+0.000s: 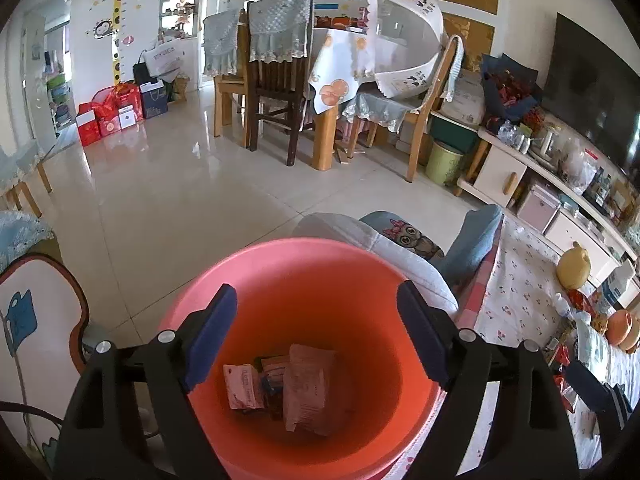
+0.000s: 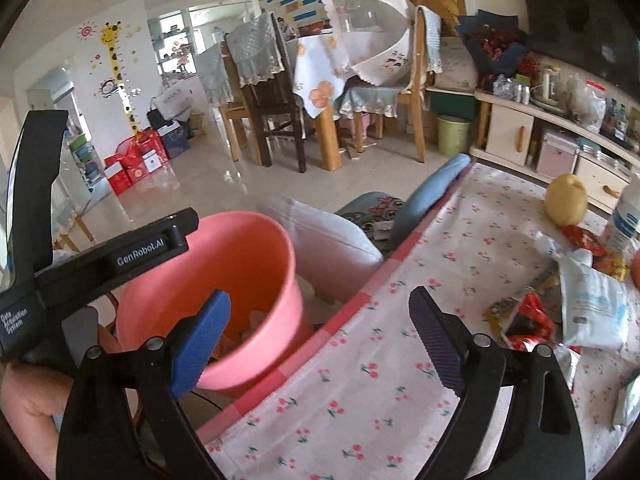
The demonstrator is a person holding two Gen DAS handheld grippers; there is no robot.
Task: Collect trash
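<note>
A pink bucket (image 1: 304,280) stands beside the table's left edge; it also shows in the right wrist view (image 2: 256,248). Several crumpled wrappers (image 1: 304,388) lie in its bottom. My left gripper (image 1: 316,308) is open and empty, right above the bucket's mouth. My right gripper (image 2: 320,312) is open and empty over the table's left edge, just right of the bucket. A white plastic bag (image 2: 592,304) and red wrappers (image 2: 532,320) lie on the flowered tablecloth (image 2: 400,360) to its right. The left gripper's body (image 2: 100,256) shows at the left.
A yellow pear-shaped fruit (image 2: 566,200), a bottle (image 2: 628,212) and more packets sit at the table's right. A cushioned chair (image 2: 332,240) stands behind the bucket. A dining table with chairs (image 1: 320,80) and a low cabinet (image 1: 560,184) stand across the tiled floor.
</note>
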